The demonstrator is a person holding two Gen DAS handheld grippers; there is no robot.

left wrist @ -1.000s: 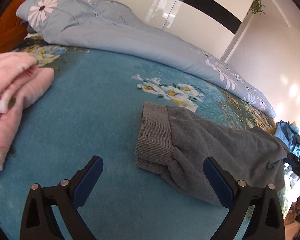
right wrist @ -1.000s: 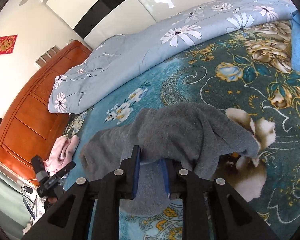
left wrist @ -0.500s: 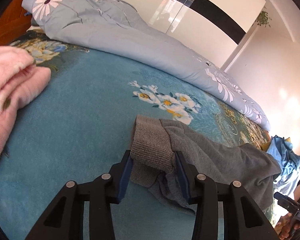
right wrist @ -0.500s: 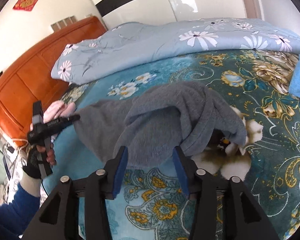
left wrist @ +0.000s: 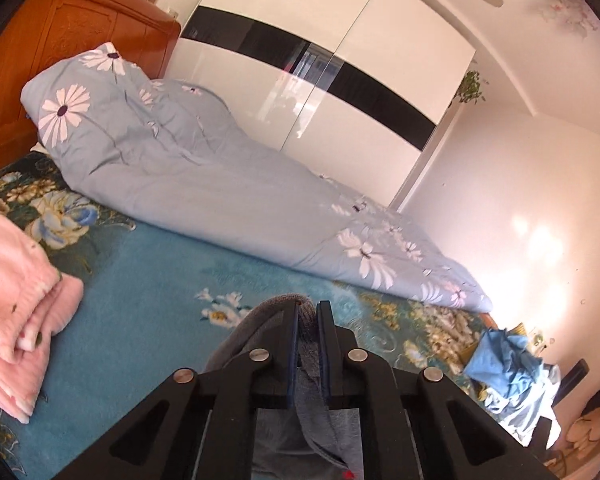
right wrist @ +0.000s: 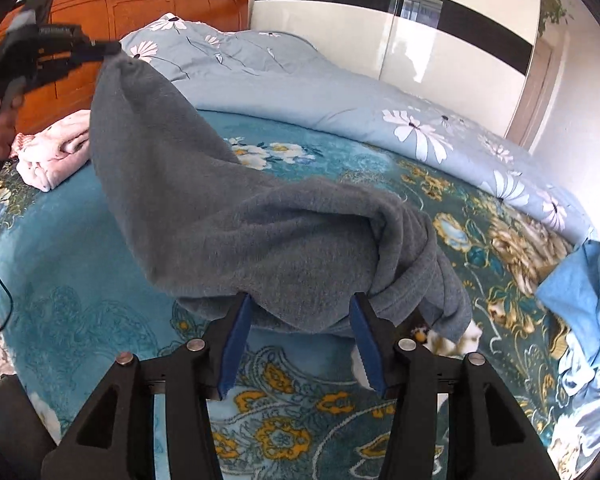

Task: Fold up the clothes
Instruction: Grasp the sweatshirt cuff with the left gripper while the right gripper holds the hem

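Note:
A grey knit garment [right wrist: 260, 232] lies partly on the teal floral bedspread [right wrist: 80, 272]. My left gripper [left wrist: 308, 312] is shut on one end of it, and the cloth [left wrist: 320, 420] hangs down between its arms. In the right wrist view the left gripper [right wrist: 96, 50] holds that end raised at the upper left, so the cloth slopes down to the bed. My right gripper [right wrist: 300, 308] is open, its blue pads either side of the garment's near edge, not gripping it.
A folded pink garment [left wrist: 16, 304] lies at the left near the wooden headboard [left wrist: 60, 40]. A light blue flowered duvet [left wrist: 220, 200] runs along the far side. A crumpled blue garment [right wrist: 584, 304] lies at the right. A white wardrobe [left wrist: 320, 72] stands behind.
My left gripper closed on the grey garment's cuffed end and lifted it off the bed. My right gripper let go of the other end and opened wider.

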